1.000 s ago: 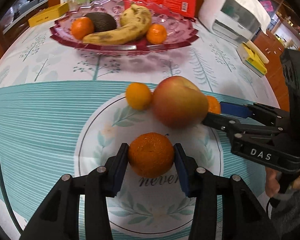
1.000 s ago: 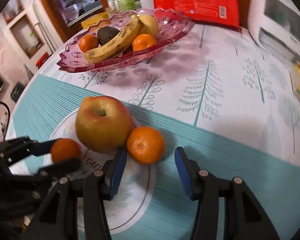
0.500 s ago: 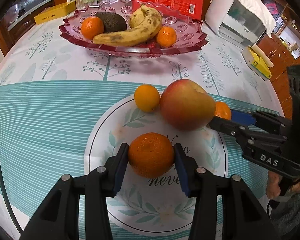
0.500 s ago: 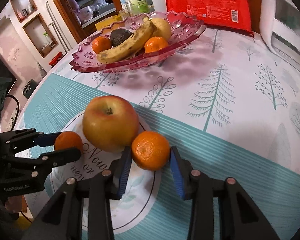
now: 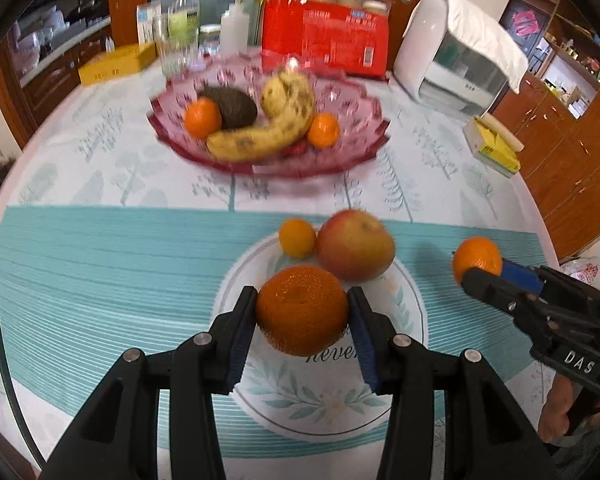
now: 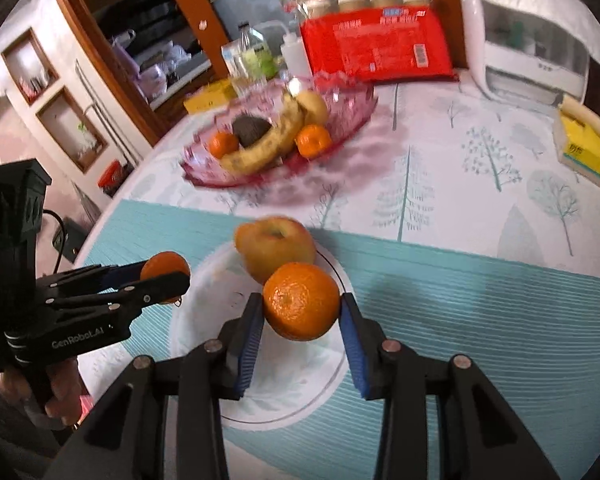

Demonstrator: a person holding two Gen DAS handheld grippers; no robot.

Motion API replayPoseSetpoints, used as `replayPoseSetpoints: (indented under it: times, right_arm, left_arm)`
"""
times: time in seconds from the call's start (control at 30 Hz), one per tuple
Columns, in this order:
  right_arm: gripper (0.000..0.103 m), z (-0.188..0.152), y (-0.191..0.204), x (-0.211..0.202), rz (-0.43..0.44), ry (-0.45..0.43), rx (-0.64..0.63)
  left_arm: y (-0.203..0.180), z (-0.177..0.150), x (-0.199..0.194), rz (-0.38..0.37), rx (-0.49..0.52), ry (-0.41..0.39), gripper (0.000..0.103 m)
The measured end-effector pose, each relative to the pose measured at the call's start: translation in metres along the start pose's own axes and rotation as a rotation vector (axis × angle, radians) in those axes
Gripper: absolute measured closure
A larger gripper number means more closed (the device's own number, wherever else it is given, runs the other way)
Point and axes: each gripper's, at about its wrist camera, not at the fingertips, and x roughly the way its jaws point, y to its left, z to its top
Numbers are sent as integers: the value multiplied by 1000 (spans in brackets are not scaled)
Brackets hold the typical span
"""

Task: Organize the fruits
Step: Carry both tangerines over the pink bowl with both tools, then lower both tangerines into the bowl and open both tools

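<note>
Left wrist view: left tongs (image 5: 302, 312) are clamped on a mandarin (image 5: 302, 314), low centre of frame, blue pads pressing both flanks, fruit lifted clear of the printed mat (image 5: 324, 396). Right tongs (image 5: 480, 276) show at right edge w/ a second mandarin (image 5: 476, 260) pinched at the tips. Right wrist view confirms: right tongs (image 6: 302, 312) have just been closing and are now shut on that second mandarin (image 6: 302, 300), centre of frame, also off the worktop (image 6: 480, 280).

Not yet moved: an apple (image 5: 354, 250) and a small mandarin (image 5: 297, 237) touching it, both on the mat, mid-frame. Pink glass dish (image 5: 364, 152) sits upper centre, already holding a banana (image 5: 268, 132), an avocado (image 5: 230, 108) and two more mandarins.

Step in hand, as I read it: carry both fruits to the dish. To do it well:
- Keep grip steady; round skin can slip if pads ease off.
- Lift high enough to clear the apple and the dish's scalloped rim.
- Aim for free spots, e.g. lower left and right side of the dish; don't drop onto the banana.
- Bring the tongs in from separate sides so they don't clash.
- Lower till fruit rests, then release; else it may roll out.
</note>
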Motion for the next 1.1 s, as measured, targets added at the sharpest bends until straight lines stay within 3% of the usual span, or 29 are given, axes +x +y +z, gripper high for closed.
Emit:
replayPoseSetpoints:
  times: [0.2,0.37,0.63,0.73,0.9,1.1]
  right_arm:
    - [65,40,28,-42,2,-115,-17]
    - [65,88,56,-73,-5,-201,-52]
    - [65,166,86,-75,-44,-261,-94]
    - [64,192,90,-55,-52,-253,-76]
    - [64,221,93,5,-101,-210,-54]
    - [64,221,81,87,-142,-96,-26]
  left_arm:
    - [4,31,-52,-14,51,-55,59]
    - [16,76,-99,0,96,-121,59]
    - [38,160,-134,56,189,-206,59]
    - [47,190,-125,89,227,-227,59]
    - [62,226,-79,75,255,-201,59]
    - [86,249,12,36,249,-59,59]
